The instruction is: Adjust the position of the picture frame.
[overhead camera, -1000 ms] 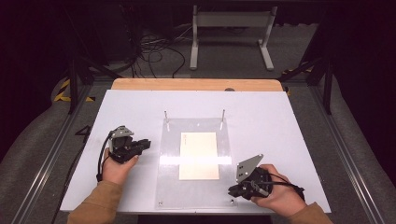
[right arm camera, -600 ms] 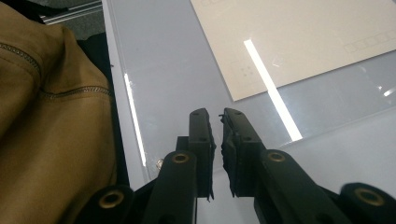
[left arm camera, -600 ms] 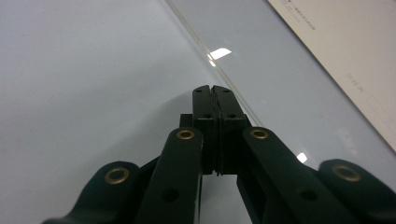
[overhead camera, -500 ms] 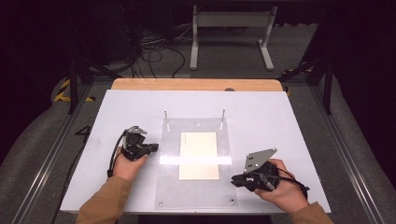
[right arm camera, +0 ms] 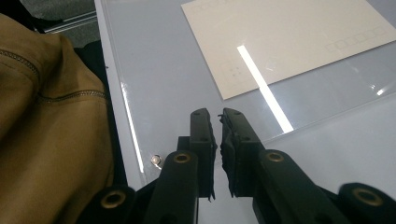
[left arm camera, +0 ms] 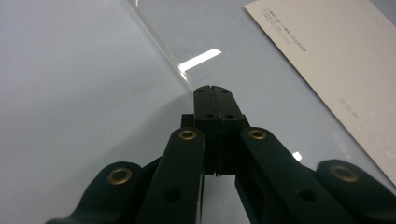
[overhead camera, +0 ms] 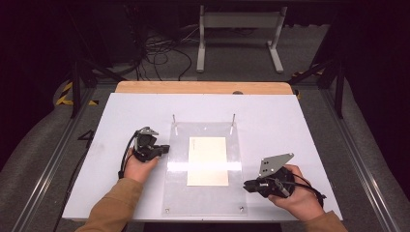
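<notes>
Closing in from nine o'clock, left gripper (overhead camera: 164, 148), jaws together and empty, noses the clear sheet's (overhead camera: 205, 203) edge. Card (overhead camera: 208, 160) lies untouched under it, mid-worktop (overhead camera: 290, 121). Right gripper (overhead camera: 247, 185), nearly together, empty, waits at four o'clock. Lifting not begun.

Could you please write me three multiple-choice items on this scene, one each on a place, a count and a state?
1. Where does the cream card lie?
A. under the clear sheet
B. on the wooden board
C. in a hand

2. How many metal posts stand at the sheet's far edge?
A. one
B. two
C. four

3. How do the left gripper's jaws stand?
A. wide open
B. shut on the card
C. shut on nothing

Answers: 1 A, reflections cross over it; 2 B, one near each far corner; 3 C, pads meet with nothing between.
</notes>
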